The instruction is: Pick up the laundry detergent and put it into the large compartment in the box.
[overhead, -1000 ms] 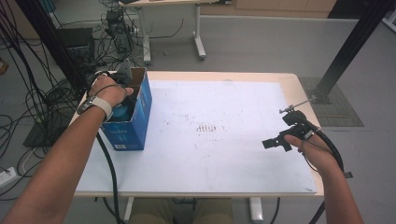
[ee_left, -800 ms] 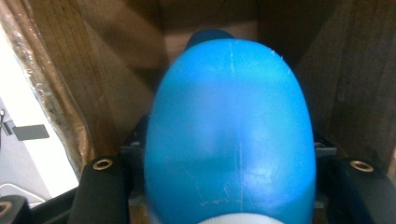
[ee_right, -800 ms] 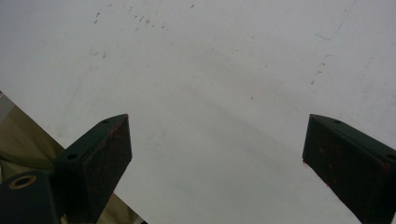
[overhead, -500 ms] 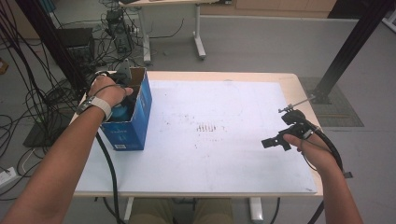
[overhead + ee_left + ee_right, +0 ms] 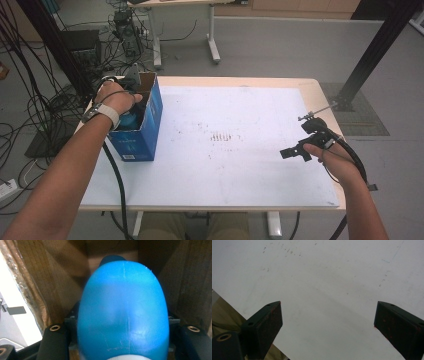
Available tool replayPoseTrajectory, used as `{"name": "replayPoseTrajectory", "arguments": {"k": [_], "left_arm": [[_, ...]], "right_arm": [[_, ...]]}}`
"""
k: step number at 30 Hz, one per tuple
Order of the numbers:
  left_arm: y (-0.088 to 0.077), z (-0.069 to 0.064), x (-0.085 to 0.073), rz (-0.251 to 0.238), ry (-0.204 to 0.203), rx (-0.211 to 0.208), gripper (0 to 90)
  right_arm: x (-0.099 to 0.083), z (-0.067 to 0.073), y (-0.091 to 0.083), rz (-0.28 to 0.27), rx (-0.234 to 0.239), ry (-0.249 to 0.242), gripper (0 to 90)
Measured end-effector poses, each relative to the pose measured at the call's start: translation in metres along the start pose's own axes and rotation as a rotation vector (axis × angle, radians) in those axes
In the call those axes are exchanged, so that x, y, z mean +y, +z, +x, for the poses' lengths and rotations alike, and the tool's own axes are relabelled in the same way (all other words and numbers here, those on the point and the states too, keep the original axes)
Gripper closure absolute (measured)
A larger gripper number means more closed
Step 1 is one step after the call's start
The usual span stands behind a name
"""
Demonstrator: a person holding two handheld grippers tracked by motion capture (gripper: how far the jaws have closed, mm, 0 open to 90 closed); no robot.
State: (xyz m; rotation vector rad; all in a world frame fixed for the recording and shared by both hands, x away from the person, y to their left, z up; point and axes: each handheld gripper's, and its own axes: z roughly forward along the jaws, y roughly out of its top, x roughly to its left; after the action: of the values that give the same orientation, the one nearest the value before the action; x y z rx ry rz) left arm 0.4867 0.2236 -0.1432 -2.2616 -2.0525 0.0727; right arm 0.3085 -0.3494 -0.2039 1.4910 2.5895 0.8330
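A blue cardboard box [image 5: 145, 132] stands open at the table's left edge. My left gripper [image 5: 133, 111] reaches down into it, mostly covered by the person's hand. In the left gripper view my left gripper [image 5: 122, 327] is shut on a smooth blue rounded object [image 5: 122, 305] with a white end, its jaws pressing on both sides, brown box walls around it. A bit of that blue object [image 5: 131, 120] shows inside the box. My right gripper [image 5: 292, 151] hovers low over the white tabletop at the right. In its own view my right gripper [image 5: 328, 307] is open, with nothing between the fingers.
The white table [image 5: 230, 165] has faint dark marks [image 5: 222, 136] near its middle. Cables [image 5: 117, 175] trail off the left and right edges. A black post [image 5: 370, 55] rises at the far right, and another desk's legs [image 5: 212, 35] stand on the floor behind.
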Motion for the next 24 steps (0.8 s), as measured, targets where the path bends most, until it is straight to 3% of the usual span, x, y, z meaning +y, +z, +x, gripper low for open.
{"name": "replayPoseTrajectory", "arguments": {"k": [24], "left_arm": [[0.0002,0.0017,-0.0021,-0.012,0.004,-0.004,38.2]], "right_arm": [[0.0014,0.0019,0.0019,0.001,0.002,-0.005,7.8]]}}
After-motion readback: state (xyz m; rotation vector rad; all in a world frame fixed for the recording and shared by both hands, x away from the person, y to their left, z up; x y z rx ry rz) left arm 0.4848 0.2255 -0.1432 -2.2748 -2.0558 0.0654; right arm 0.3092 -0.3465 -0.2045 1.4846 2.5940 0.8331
